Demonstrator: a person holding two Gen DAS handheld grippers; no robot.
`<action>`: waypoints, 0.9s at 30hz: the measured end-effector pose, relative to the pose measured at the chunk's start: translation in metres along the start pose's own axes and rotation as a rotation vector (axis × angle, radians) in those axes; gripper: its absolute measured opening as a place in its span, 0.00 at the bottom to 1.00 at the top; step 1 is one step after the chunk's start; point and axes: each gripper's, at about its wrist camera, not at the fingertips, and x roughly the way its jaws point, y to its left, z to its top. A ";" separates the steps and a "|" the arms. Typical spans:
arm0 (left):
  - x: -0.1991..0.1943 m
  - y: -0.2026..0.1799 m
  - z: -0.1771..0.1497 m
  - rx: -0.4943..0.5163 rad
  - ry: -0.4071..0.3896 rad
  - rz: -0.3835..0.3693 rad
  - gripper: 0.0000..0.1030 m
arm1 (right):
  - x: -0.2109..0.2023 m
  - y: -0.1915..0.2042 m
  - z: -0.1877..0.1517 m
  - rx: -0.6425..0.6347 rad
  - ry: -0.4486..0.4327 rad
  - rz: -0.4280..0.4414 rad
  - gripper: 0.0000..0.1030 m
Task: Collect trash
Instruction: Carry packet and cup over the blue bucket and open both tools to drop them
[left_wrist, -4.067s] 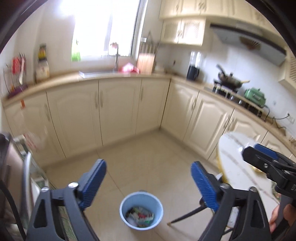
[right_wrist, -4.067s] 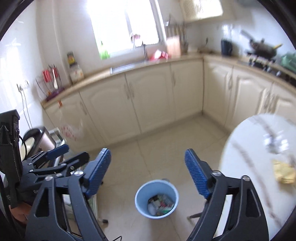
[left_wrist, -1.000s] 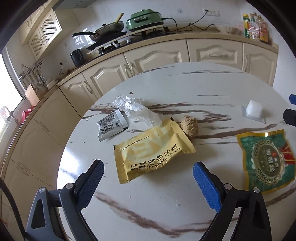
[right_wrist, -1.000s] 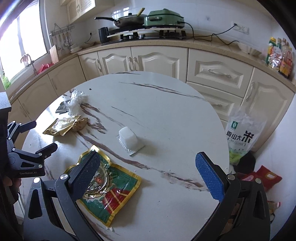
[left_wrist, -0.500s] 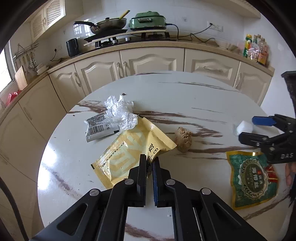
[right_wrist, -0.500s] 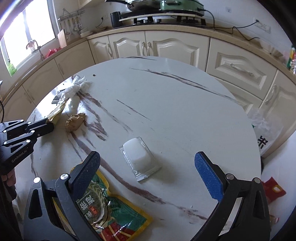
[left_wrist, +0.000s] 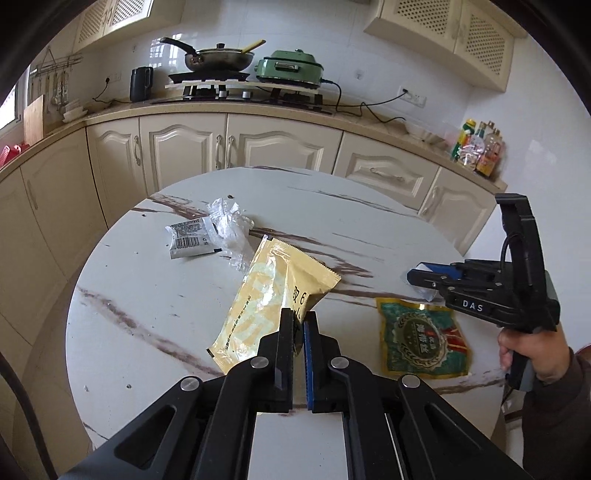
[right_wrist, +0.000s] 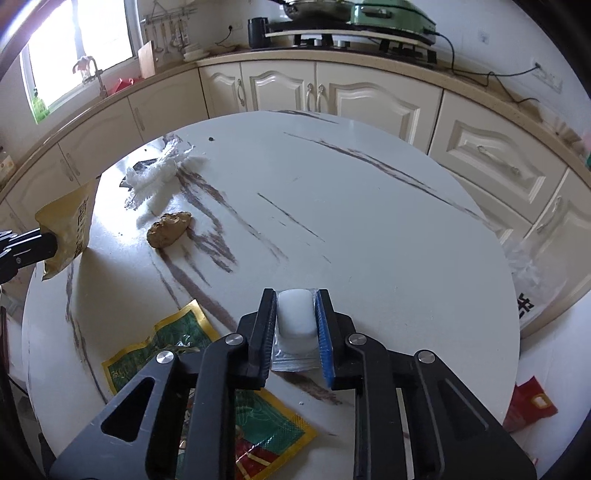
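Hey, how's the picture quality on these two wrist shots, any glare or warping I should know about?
Left wrist view: fisheye bends the cabinets, dark vignette in the corners, light glare on the yellow packet. Right wrist view: the window is blown out, sheen washes over the table near the brown lump, edges curve strongly.

The desk (right_wrist: 369, 206) was white with brown veins, the held packet (left_wrist: 273, 291) yellow, the flat pouch (left_wrist: 424, 338) green, gold-edged.

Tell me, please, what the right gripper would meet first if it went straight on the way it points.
Probably nothing soon: beyond the right gripper, shut on the white blister pack, lies bare marble table, then the cream cabinets; depth is unclear.
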 end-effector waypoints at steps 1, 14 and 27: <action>-0.009 0.000 -0.004 -0.004 -0.004 -0.005 0.01 | -0.005 0.000 0.000 -0.001 -0.018 -0.003 0.20; -0.102 0.013 -0.052 -0.049 -0.059 -0.033 0.01 | -0.057 0.073 0.013 -0.058 -0.098 0.115 0.17; -0.158 0.017 -0.104 -0.070 -0.045 0.000 0.01 | -0.031 0.119 -0.005 -0.050 -0.043 0.159 0.29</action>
